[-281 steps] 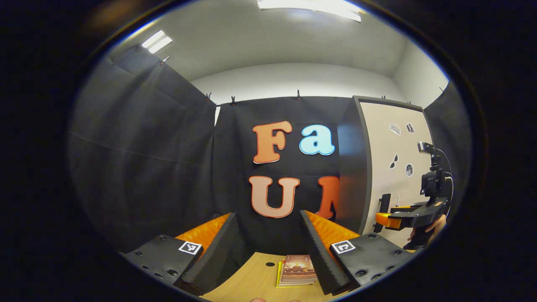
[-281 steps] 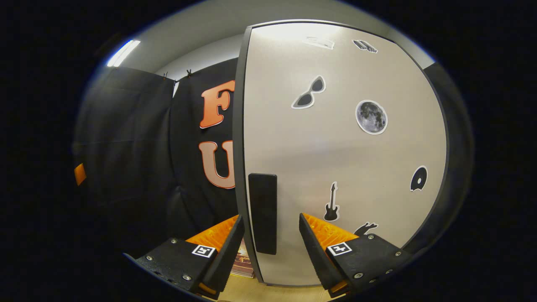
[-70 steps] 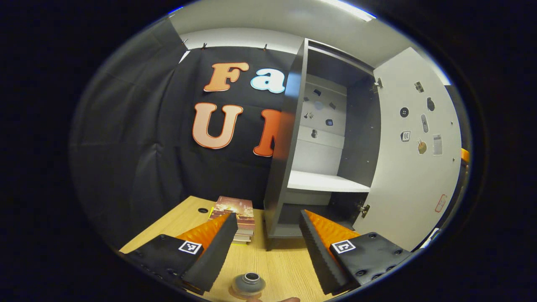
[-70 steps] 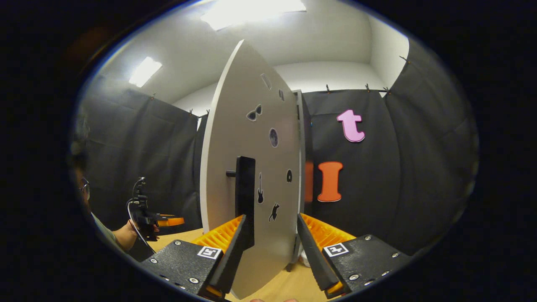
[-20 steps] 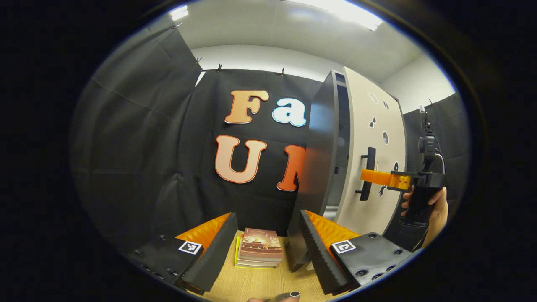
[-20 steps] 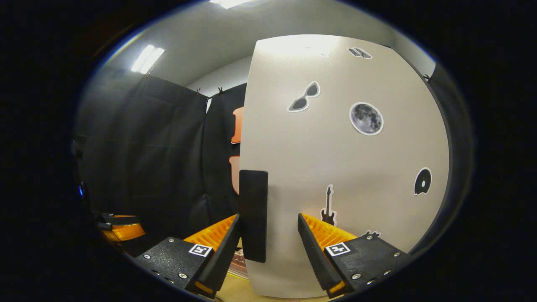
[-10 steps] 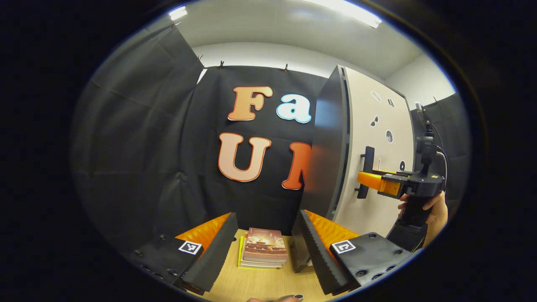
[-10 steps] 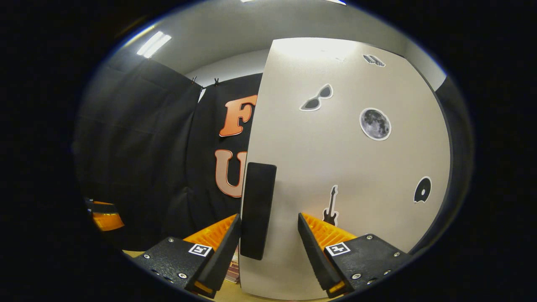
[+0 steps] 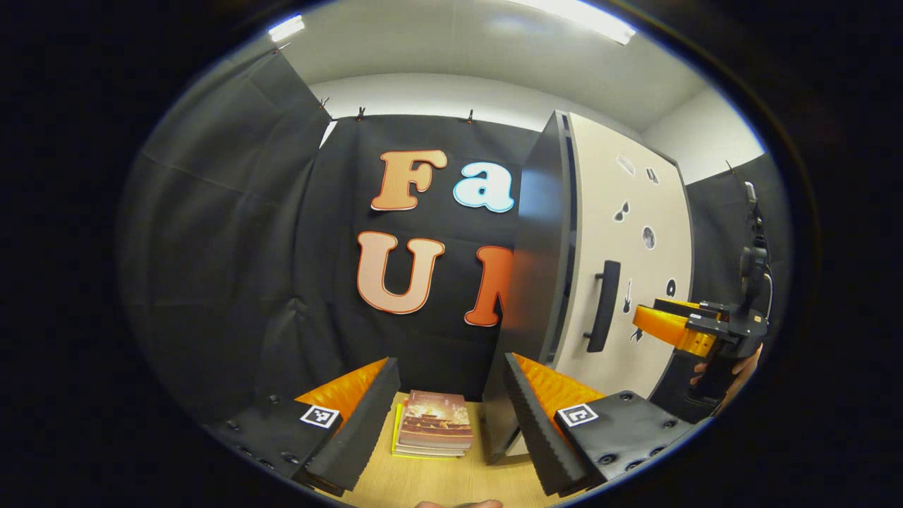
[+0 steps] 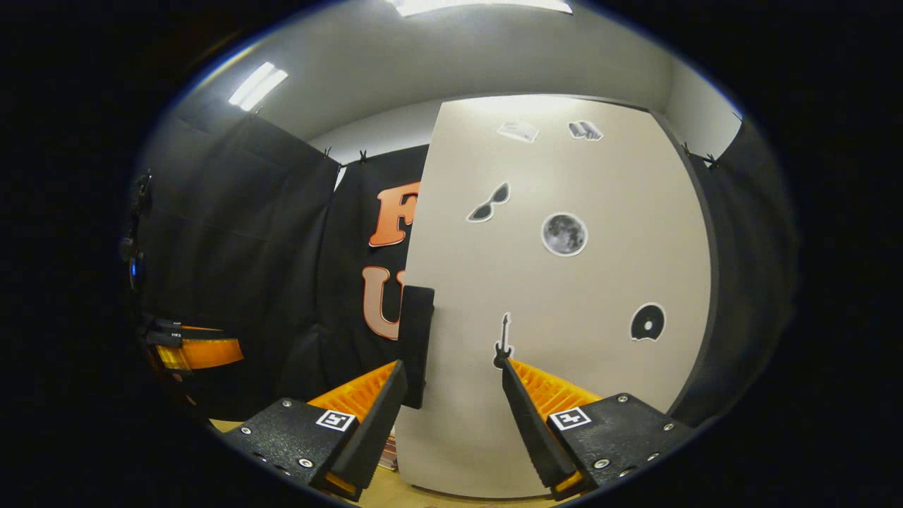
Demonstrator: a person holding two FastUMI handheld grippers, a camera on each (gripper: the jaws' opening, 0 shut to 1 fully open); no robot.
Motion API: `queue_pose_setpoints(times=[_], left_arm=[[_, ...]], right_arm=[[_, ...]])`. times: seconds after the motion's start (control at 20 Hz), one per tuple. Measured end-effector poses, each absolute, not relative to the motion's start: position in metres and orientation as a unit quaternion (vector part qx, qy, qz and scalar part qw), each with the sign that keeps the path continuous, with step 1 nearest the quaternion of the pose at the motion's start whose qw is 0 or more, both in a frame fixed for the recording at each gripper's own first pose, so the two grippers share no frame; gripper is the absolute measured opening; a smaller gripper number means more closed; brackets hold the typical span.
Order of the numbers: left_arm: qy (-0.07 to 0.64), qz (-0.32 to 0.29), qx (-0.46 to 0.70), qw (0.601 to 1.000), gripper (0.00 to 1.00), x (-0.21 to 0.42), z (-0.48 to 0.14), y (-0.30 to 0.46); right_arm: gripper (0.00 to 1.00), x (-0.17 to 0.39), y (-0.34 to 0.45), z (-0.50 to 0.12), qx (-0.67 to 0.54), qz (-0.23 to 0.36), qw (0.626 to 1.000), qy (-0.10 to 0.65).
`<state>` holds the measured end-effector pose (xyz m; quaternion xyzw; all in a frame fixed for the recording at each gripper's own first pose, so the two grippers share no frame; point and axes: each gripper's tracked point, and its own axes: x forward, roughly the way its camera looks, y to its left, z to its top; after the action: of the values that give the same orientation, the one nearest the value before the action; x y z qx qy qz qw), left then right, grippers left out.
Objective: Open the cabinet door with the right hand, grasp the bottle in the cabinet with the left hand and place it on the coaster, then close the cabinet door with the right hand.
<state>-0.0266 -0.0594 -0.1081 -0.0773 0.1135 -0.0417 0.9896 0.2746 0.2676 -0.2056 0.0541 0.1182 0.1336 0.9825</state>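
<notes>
Left gripper view, going L to R: left gripper (image 9: 449, 416) sits low over the wooden table (image 9: 423, 483), fingers apart w/ nothing between them. Stack of books (image 9: 432, 428) lies on the table just past the tips. Right of that is the cabinet (image 9: 540, 282), dark side panel facing us, door (image 9: 628, 282) looks shut flush, black handle (image 9: 603, 305) upright near its left edge. Far right, right gripper (image 9: 645, 316) held in a hand (image 9: 734, 367), tip near the handle but apart from it.

Right gripper view: left gripper (image 10: 204, 353) off at the left edge. Right gripper (image 10: 451, 416) fingers apart, pointing at the door (image 10: 564, 296), handle (image 10: 416, 346) just above the left finger, not clamped. Bottle & coaster: can't tell where they are.
</notes>
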Motion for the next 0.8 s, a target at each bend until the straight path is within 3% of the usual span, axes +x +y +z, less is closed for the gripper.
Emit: queue_pose_setpoints(times=[0.15, 0.2, 0.25, 0.45, 0.8], left_arm=[[0.092, -0.048, -0.07, 0.992, 0.93, -0.023, -0.077, -0.074], [0.084, -0.05, -0.067, 0.993, 0.99, -0.025, -0.065, -0.079], [0.076, -0.052, -0.063, 0.994, 0.99, -0.025, -0.056, -0.086], [0.045, -0.045, -0.052, 0.997, 0.93, -0.023, -0.016, -0.1], [0.052, -0.036, -0.028, 0.998, 0.96, -0.025, 0.022, -0.112]], right_arm=[[0.85, 0.248, 0.233, -0.179, 0.052, 0.117, 0.986, 0.102], [0.85, 0.238, 0.223, -0.169, 0.047, 0.116, 0.987, 0.097], [0.85, 0.229, 0.214, -0.16, 0.044, 0.114, 0.988, 0.093], [0.86, 0.205, 0.166, -0.127, 0.03, 0.085, 0.992, 0.084], [0.87, 0.175, 0.086, -0.074, 0.021, 0.008, 0.997, 0.069]])
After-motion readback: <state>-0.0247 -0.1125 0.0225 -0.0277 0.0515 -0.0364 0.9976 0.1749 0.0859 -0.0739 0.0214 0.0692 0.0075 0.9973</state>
